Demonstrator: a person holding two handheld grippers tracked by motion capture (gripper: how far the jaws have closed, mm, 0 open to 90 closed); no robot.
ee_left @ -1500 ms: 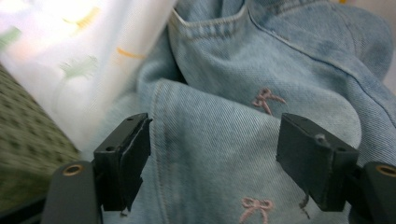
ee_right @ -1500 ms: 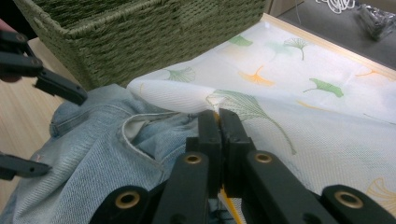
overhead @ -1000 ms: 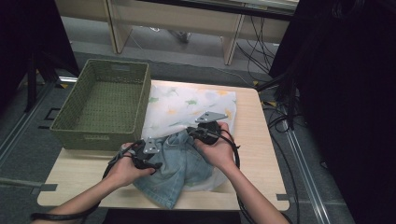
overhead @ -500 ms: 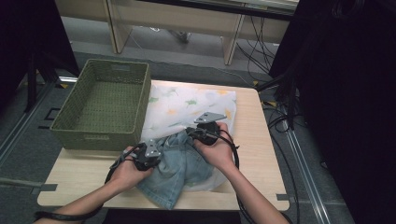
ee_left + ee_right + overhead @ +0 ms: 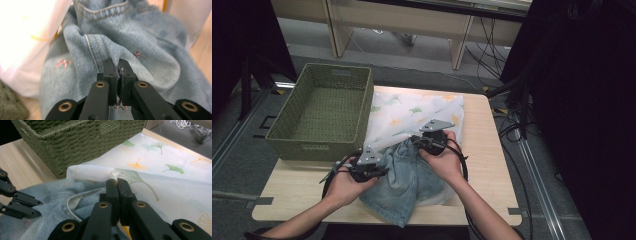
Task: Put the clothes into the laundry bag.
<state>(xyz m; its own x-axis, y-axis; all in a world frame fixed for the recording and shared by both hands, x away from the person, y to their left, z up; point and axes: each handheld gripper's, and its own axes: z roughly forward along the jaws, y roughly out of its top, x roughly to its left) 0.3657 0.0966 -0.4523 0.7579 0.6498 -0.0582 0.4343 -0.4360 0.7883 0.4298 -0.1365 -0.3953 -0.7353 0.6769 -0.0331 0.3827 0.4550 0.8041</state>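
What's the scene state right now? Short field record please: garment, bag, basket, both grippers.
work in hand: denim garment going into the white leaf-print mesh bag
garment: lies half inside the bag's near opening, lower end hanging toward the table's near edge
left gripper: just closed, pinching a fold of denim
right gripper: shut on the bag's edge at its opening
basket: green woven, nothing in it, on the table's left side beside the bag
table: light wood

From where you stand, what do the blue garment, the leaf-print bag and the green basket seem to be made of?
Blue garment: denim, judging by its twill weave and stitched seams. Leaf-print bag: probably fine synthetic mesh, thin and semi-sheer. Green basket: woven, rope-like strands, matte; the fibre is unclear.
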